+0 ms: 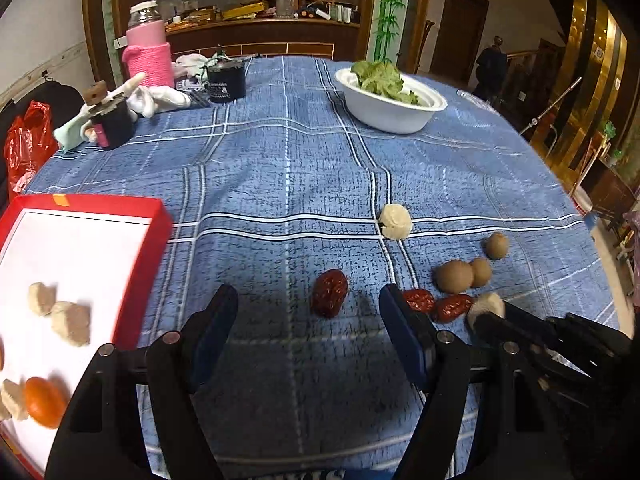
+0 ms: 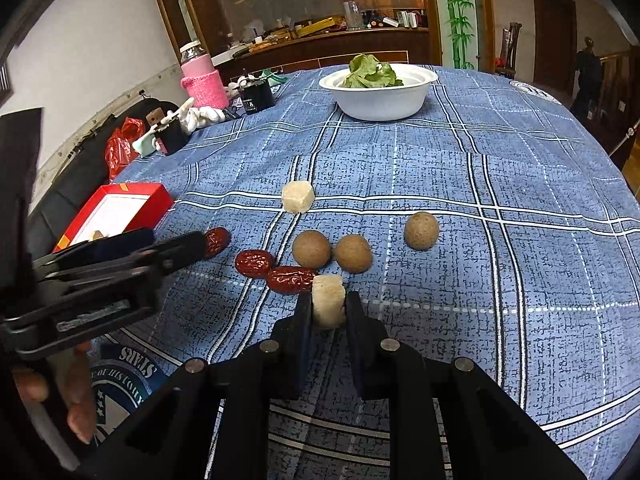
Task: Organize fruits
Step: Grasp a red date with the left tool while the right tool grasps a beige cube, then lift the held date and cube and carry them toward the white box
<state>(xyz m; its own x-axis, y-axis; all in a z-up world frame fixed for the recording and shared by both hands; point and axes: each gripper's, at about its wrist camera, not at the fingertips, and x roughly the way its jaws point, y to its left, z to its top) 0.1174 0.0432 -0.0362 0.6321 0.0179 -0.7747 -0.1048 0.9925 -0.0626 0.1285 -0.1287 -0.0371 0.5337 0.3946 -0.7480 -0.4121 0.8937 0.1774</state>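
Clamping my right gripper [image 2: 329,312] on a pale cube [image 2: 329,305] beside the dates, I hold my left gripper [image 1: 308,312] apart over a lone date [image 1: 329,293], both bound for the red tray [image 1: 136,268].

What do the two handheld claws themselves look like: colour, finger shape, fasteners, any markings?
Both are matte black. The left claw and the right claw have angular linkage arms joined by round silver pins, and flat fingers faced with dark blue pads. No cables show; a faint, unreadable embossed marking sits on the left claw's body.
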